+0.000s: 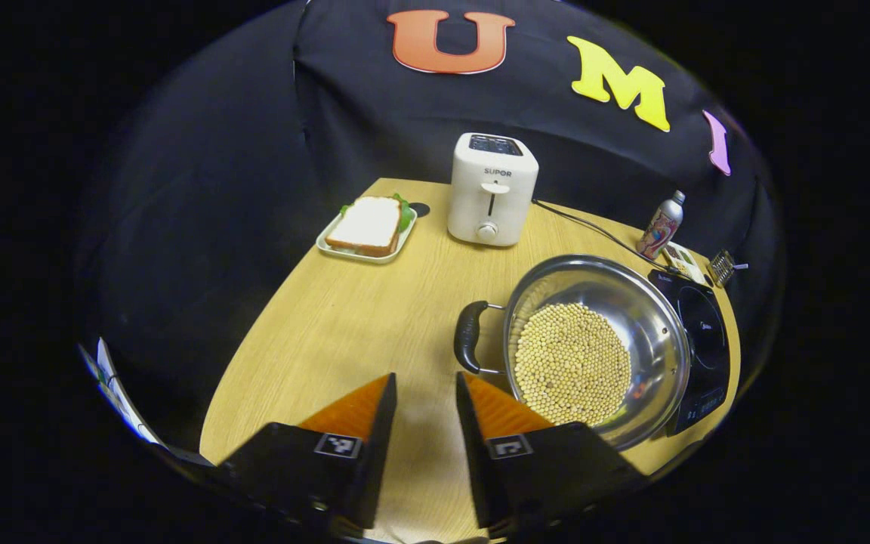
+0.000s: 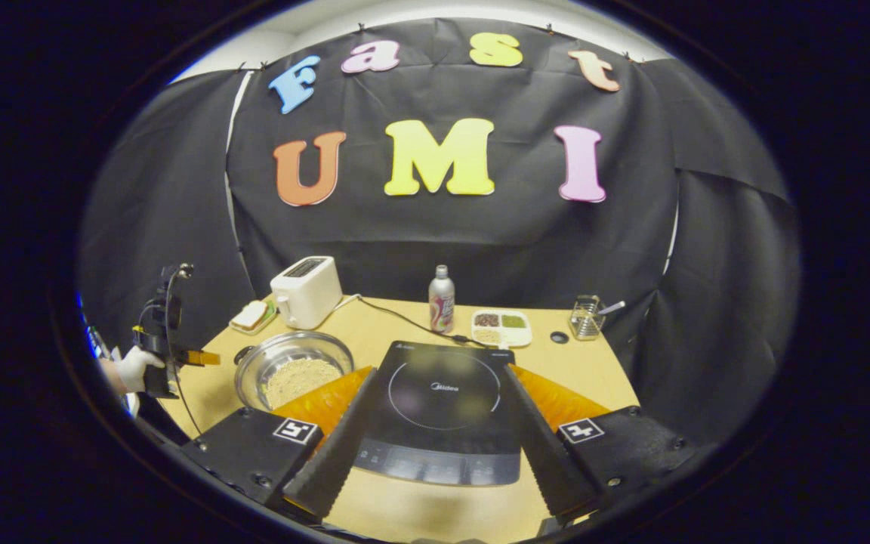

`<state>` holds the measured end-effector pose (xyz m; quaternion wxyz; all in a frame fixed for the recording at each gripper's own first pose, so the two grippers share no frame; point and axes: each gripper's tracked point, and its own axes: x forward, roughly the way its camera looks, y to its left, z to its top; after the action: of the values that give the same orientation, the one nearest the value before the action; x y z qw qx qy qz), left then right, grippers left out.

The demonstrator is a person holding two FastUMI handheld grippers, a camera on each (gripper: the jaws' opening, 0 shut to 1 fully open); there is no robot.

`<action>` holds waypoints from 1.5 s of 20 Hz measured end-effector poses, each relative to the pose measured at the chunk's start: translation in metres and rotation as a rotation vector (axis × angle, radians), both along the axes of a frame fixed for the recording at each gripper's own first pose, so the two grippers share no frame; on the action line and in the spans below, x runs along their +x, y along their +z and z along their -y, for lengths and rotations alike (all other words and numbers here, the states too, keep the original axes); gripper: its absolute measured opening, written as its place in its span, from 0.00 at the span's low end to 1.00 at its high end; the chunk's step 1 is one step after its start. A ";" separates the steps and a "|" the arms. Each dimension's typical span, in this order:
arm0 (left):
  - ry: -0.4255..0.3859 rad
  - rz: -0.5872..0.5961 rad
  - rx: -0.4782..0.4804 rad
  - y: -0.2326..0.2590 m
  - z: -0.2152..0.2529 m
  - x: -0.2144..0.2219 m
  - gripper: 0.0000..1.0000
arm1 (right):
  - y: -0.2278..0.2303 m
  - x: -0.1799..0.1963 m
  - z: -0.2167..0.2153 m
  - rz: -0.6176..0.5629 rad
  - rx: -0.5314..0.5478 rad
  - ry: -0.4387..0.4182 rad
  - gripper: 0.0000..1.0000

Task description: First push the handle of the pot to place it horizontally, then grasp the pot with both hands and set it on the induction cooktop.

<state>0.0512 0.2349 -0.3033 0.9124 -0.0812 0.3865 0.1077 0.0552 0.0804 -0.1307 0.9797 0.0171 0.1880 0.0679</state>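
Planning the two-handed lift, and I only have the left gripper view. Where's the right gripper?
Observer: The right gripper is open and hovers at the near edge of the induction cooktop, fingers pointing over it.
Operator: Anything on the cooktop?
Observer: No, its whole glass top is bare. The pot sits on the table beside it.
Operator: How does my left gripper look from there?
Observer: The left gripper, held in a gloved hand, is just short of the pot's handle.

Both views forward over table [image 1: 344,325]
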 end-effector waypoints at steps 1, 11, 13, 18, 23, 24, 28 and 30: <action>-0.003 0.006 0.004 0.004 -0.002 0.000 0.77 | -0.004 0.007 -0.009 -0.011 0.015 0.018 0.99; -0.155 0.029 0.089 0.021 0.023 0.056 0.97 | -0.072 0.073 -0.090 -0.185 0.054 0.123 0.97; -0.193 -0.007 0.099 0.012 0.029 0.065 0.98 | -0.087 0.085 -0.105 -0.230 0.063 0.145 1.00; -0.248 -0.104 0.065 -0.013 0.044 0.075 0.98 | -0.123 0.113 -0.130 -0.338 0.060 0.166 0.96; -0.275 -0.201 0.034 -0.036 0.050 0.078 0.98 | -0.163 0.126 -0.140 -0.470 0.077 0.134 0.94; -0.280 -0.214 0.031 -0.039 0.051 0.079 0.98 | -0.172 0.126 -0.141 -0.501 0.068 0.125 0.98; -0.292 -0.249 0.028 -0.050 0.054 0.087 0.98 | -0.194 0.127 -0.144 -0.598 0.023 0.094 0.96; -0.290 -0.273 0.015 -0.056 0.057 0.089 0.98 | -0.198 0.127 -0.150 -0.621 0.011 0.071 0.89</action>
<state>0.1404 0.1783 -0.3592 0.8580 -0.0026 0.5135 -0.0119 0.1822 0.2300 -0.3284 0.8723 0.0356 0.4785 0.0946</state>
